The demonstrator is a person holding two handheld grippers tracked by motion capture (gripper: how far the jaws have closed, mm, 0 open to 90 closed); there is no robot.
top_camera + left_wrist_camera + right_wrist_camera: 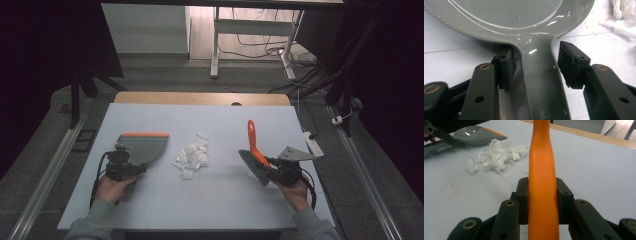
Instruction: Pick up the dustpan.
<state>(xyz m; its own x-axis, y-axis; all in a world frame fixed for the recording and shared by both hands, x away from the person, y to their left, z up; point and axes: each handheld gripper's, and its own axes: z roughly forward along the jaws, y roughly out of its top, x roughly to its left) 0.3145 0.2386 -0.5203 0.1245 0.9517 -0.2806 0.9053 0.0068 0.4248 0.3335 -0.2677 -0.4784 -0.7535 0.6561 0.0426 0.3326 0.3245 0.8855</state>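
While our left gripper (131,169) stands around the handle of the grey dustpan (141,146), its pads (571,65) do not yet press on it: in the left gripper view the handle runs straight up between the two jaws, with a small gap at each side, so we judge this gripper as open and not yet holding. The handle's long axis lies along the gripper's own axis, and this is the relation that matters for the coming squeeze; the jaws need only to come together from the sides.

Our right gripper (271,170) is closed on the orange handle of the brush (254,150), whose dark bristles rest on the white table (150,210) near the right hand.

Between the two tools lies the pile of white paper scraps (192,156). The dustpan lies flat at the left of the pile, near it, with its orange lip at the far edge in the high view. The brush stands at the right of the pile and a bit farther from it. We judge that the scraps must be swept leftward, from the brush toward the pan.
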